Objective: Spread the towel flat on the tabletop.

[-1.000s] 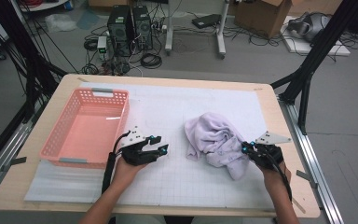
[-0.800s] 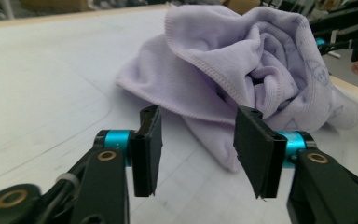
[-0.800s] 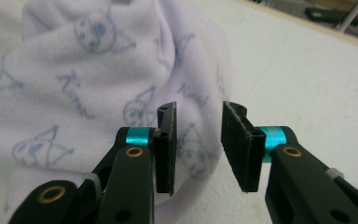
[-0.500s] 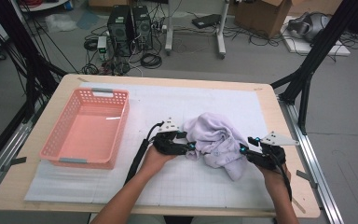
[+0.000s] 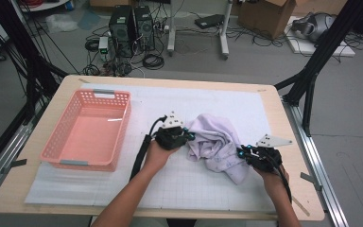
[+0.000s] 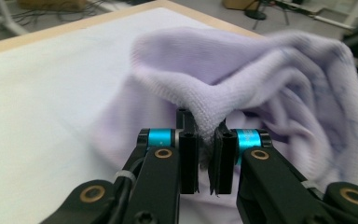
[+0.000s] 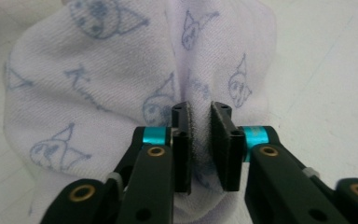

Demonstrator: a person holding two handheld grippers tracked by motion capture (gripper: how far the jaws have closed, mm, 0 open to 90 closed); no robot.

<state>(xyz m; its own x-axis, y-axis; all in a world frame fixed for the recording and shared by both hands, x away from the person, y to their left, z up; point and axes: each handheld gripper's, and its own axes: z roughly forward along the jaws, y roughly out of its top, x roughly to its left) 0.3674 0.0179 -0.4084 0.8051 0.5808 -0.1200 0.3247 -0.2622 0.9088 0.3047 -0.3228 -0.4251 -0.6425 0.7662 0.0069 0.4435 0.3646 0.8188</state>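
Table: a pale wooden top is seen under a white gridded mat.
Basket: a pink slatted basket is set on the mat's left part, well apart from the cloth.
Cloth: a crumpled lilac cloth is laid on the mat right of centre, between the 2 grippers; small blue cartoon prints are shown on its lower end.
Left gripper: the cloth's left edge is pinched; the jaws have just been closing, and a raised fold is clamped between them.
Right gripper: the cloth's lower right end is gripped; the jaws have just been closing, narrow, with printed fabric pressed between the pads.
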